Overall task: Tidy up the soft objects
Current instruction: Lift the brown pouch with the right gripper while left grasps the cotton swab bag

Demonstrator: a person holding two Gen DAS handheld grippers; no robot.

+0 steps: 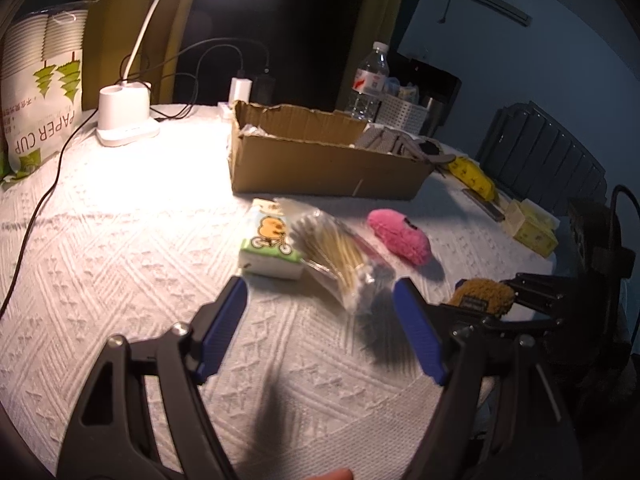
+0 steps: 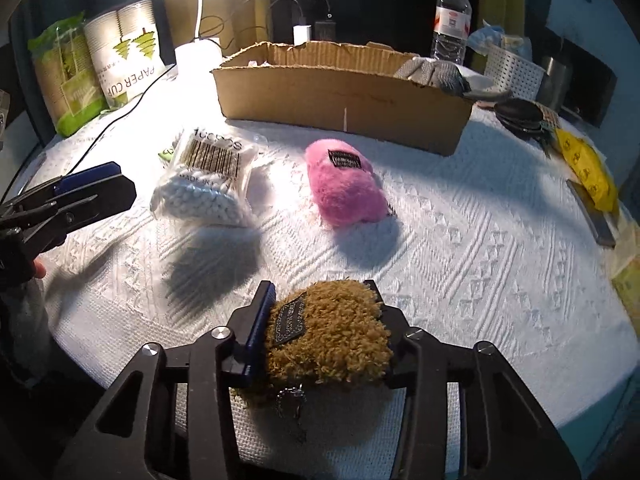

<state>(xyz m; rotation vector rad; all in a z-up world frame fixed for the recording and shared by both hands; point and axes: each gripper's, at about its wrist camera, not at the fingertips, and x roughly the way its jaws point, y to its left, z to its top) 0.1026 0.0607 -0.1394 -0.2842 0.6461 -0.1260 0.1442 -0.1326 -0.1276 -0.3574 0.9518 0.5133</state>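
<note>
A: What is seen from the left wrist view?

B: A cardboard box [image 1: 324, 156] is seen on the white tablecloth [image 1: 120, 264]. Something pale is tucked in its far left corner, but it cannot be told what. Grey cloth things [image 1: 384, 138] are piled at its right end. In front of the box, a tissue pack [image 1: 270, 244] is touched by a bag of cotton swabs [image 1: 340, 260]. The pink fuzzy pouch [image 1: 400, 236] is laid just beside the bag. The left gripper [image 1: 320, 332] is held above the cloth with its blue fingers [image 1: 224, 328] spread wide, and nothing is held between them. At the right edge, a brown fuzzy pouch [image 1: 482, 296] is seen pinched in the right gripper [image 1: 532, 292].

A: And what is seen from the right wrist view?

B: The brown fuzzy pouch [image 2: 328, 332] is squeezed tight between the fingers of the right gripper [image 2: 324, 332], low and near the table's front edge. A dark label and a small metal clasp are shown on it here. A dark label is shown on the pink fuzzy pouch [image 2: 344, 184] too. A barcode is seen on the bag of cotton swabs [image 2: 208, 176]. A white basket [image 2: 512, 70] is seen behind the cardboard box [image 2: 344, 100], with something pale blue in it. The tissue pack is mostly hidden here. The left gripper [image 2: 92, 188] is seen at the left.
</note>
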